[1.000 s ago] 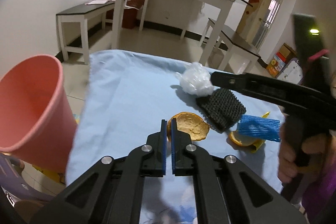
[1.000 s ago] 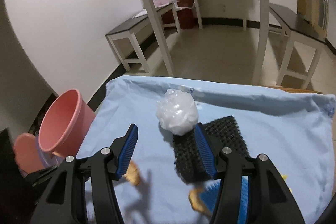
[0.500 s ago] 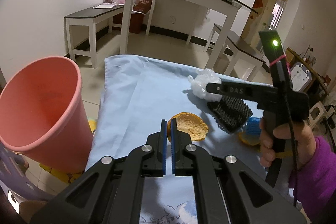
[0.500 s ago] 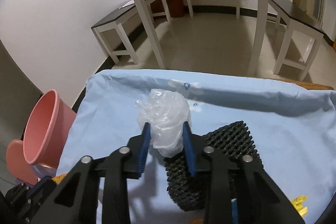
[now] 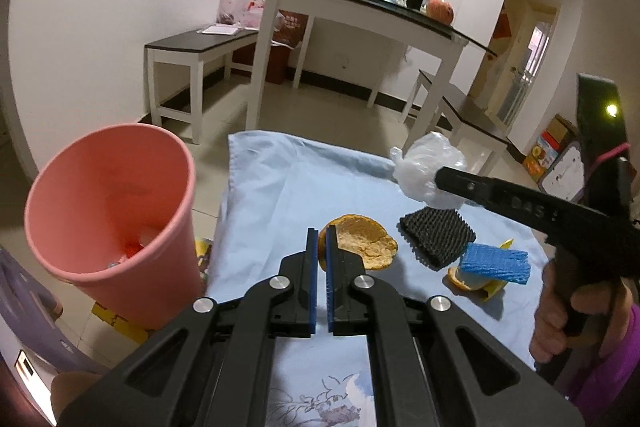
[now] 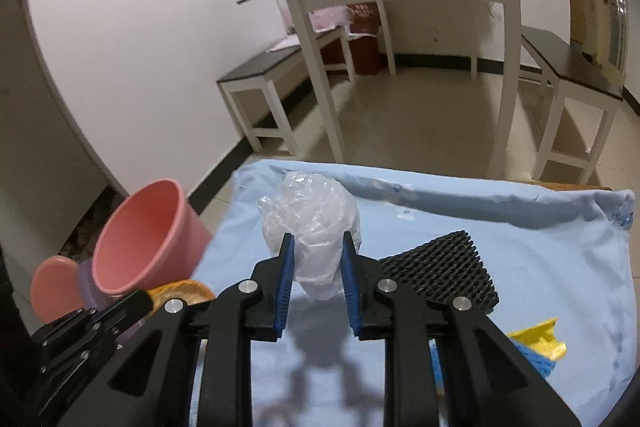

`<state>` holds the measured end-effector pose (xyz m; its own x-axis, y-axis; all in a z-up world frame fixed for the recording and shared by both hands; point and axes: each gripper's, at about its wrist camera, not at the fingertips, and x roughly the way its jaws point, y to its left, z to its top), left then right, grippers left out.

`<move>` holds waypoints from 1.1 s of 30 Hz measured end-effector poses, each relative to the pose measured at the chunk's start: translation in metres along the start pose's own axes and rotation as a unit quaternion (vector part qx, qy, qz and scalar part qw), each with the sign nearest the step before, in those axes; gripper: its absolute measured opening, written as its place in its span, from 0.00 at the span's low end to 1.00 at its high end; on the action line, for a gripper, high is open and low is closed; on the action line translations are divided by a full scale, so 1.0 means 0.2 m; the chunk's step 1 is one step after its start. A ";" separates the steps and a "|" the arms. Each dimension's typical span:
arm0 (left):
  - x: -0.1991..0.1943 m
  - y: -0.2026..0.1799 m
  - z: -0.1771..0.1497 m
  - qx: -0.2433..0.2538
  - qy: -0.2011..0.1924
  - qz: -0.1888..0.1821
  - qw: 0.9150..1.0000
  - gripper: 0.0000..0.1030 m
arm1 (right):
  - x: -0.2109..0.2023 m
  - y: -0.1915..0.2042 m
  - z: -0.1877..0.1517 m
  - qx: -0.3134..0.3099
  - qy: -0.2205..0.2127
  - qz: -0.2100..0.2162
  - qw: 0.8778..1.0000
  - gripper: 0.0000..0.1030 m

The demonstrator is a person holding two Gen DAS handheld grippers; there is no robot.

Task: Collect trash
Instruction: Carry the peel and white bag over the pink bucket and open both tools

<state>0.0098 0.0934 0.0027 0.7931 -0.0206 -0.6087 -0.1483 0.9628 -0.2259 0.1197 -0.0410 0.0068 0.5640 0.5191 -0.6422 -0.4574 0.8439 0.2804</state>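
Observation:
My right gripper [image 6: 318, 255] holds a crumpled clear plastic bag [image 6: 312, 211] above the blue cloth [image 6: 540, 239]; its jaws are still closing, pads pressed into the bag. In the left wrist view the bag [image 5: 424, 167] hangs at the right gripper's tip. My left gripper [image 5: 322, 239] is shut on the edge of an orange peel [image 5: 368, 241]. A pink bin [image 5: 108, 211] stands tilted off the cloth's left side with some trash inside. A black foam net [image 5: 438, 237] and a blue foam net [image 5: 494, 265] lie on the cloth.
Another peel piece [image 5: 458, 277] and a yellow wrapper [image 6: 536, 337] lie under the blue net. A person's hand [image 5: 576, 311] grips the right tool. Beyond the cloth stand a glass-topped table [image 5: 360, 11] and benches [image 5: 192, 47].
The right gripper went from wide open around the plastic bag to closed on it, then lifted it off the cloth. The left gripper rose a little, still holding the peel.

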 end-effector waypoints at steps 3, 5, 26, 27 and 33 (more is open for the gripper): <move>-0.05 0.03 0.01 -0.007 -0.009 0.008 1.000 0.03 | -0.04 0.06 0.00 -0.008 -0.005 0.009 1.000 0.21; -0.09 0.05 0.02 -0.014 -0.016 0.016 1.000 0.03 | -0.07 0.10 -0.01 -0.015 -0.008 0.014 1.000 0.21; -0.31 0.54 0.11 -0.093 -0.072 0.149 0.982 0.03 | 0.10 0.72 0.05 -0.111 0.008 0.079 0.991 0.21; -0.31 0.56 0.10 -0.096 -0.072 0.152 0.981 0.03 | 0.12 0.74 0.05 -0.116 0.010 0.081 0.990 0.21; -0.31 0.68 0.09 -0.111 -0.071 0.169 0.977 0.03 | 0.22 0.89 0.05 -0.137 0.024 0.088 0.986 0.21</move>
<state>-0.0487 0.2306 0.0225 0.7479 0.3416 -0.5692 -0.5281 0.8257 -0.1984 0.0704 0.1341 0.0355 0.4291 0.6426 -0.6347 -0.7178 0.6692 0.1923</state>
